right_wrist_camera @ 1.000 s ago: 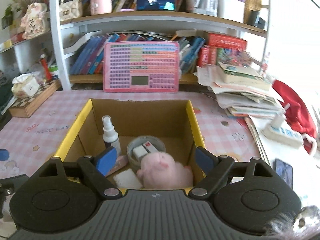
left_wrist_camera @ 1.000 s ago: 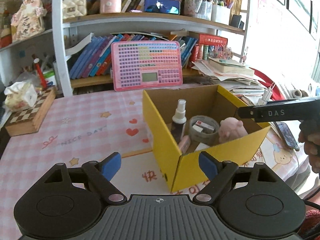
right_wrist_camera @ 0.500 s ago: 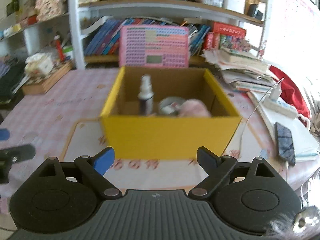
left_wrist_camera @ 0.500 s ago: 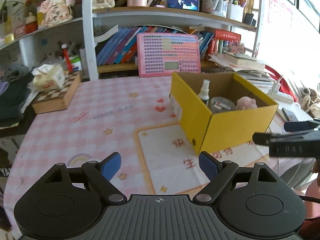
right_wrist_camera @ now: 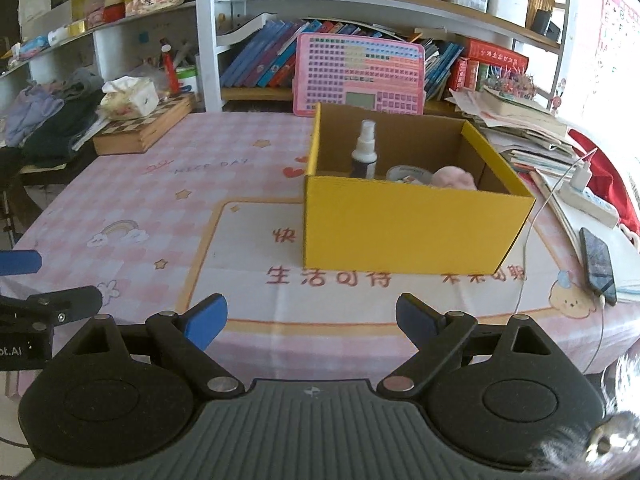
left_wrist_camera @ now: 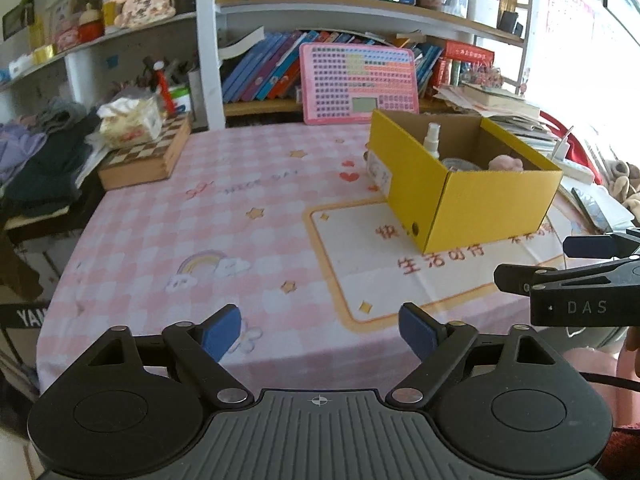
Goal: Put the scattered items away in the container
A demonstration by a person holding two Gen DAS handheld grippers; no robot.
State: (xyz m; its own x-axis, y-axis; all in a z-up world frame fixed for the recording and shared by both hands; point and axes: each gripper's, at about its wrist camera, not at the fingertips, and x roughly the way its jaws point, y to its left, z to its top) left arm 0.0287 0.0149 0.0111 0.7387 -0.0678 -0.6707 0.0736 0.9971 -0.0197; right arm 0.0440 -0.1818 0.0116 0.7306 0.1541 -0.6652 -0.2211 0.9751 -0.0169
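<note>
- At table centre-right: yellow box [right_wrist_camera: 412, 232] holding spray bottle [right_wrist_camera: 364, 154], pink plush [right_wrist_camera: 454, 178], tape roll [right_wrist_camera: 408, 173].
- Near edge: left gripper [left_wrist_camera: 320, 334] and right gripper [right_wrist_camera: 310, 322], both spread, empty.

**Cardboard, cloth and matt plastic**

The box [right_wrist_camera: 408, 232] is cardboard, matt yellow outside and raw brown inside. A smooth printed cloth [right_wrist_camera: 160, 208] with fold creases covers the bench. The spray bottle [right_wrist_camera: 364, 156] looks like plastic with a white cap; the pink toy [right_wrist_camera: 454, 178] is plush. Both tongs, left [left_wrist_camera: 320, 334] and right [right_wrist_camera: 312, 320], are matt black plastic with blue pads [right_wrist_camera: 206, 320] and shiny metal rivets [right_wrist_camera: 218, 383]. The chessboard case [right_wrist_camera: 144, 128] is wood.
</note>
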